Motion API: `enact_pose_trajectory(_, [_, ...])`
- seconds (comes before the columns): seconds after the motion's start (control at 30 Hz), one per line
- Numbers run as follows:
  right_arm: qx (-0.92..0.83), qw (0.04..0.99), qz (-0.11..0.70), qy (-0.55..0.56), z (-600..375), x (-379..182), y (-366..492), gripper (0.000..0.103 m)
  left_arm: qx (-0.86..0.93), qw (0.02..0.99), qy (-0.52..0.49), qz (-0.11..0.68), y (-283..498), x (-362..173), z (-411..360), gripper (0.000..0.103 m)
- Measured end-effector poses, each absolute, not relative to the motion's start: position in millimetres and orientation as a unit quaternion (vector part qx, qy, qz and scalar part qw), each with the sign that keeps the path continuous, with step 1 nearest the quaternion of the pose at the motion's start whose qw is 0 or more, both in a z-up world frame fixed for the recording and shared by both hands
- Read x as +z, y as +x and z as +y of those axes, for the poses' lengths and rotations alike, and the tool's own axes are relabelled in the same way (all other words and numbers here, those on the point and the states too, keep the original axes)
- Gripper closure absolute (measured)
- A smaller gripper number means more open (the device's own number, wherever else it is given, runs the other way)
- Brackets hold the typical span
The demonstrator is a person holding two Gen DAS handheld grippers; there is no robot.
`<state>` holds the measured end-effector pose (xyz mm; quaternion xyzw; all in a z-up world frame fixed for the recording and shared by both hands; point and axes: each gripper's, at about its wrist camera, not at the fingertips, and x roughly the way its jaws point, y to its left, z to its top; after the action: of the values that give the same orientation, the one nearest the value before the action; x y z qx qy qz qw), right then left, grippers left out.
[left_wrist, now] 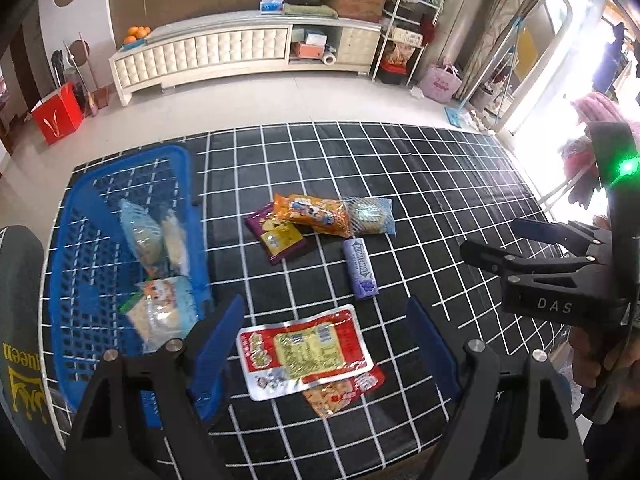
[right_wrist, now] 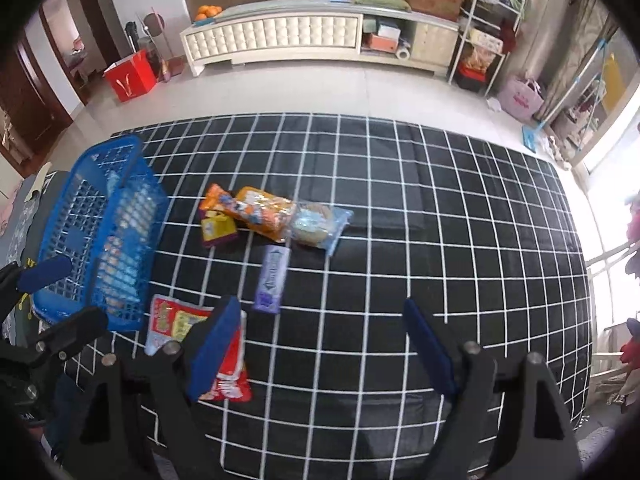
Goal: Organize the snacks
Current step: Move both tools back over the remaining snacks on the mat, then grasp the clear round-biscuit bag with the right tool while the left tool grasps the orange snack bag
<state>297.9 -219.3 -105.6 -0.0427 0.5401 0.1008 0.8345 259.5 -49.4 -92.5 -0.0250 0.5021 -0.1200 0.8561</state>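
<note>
Lying flat near the table's front edge, a red-and-white foil snack packet with a yellow label [left_wrist: 304, 354] overlaps a smaller red packet. The black grid-patterned tablecloth [left_wrist: 440, 184] also carries a blue plastic lattice basket [left_wrist: 100, 216] at its left edge. The packet sits between the left gripper's [left_wrist: 326, 344] spread, empty jaws; the right gripper [right_wrist: 320, 344] is likewise released, the packet beside its left jaw.

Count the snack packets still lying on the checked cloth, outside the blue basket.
6: red packet nearest, over an orange-red one; purple stick pack mid-cloth; further back a purple packet, orange packet and clear blue-edged packet. Overlaps may hide more.
</note>
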Motion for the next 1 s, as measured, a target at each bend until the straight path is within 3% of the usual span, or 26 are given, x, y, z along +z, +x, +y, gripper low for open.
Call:
enact_pose_trajectory(0.63, [0.164,0.793,0.58,-0.089,-207,-180,392,0.017,-0.088,0.851,-0.005,0.518,321,-149,-82,0.022])
enact_pose_trajectory(1.0, [0.25,0.759,0.572,-0.186,-187,-226,430,0.017,-0.056,0.834,-0.015,0.549,346,-185,-79,0.022])
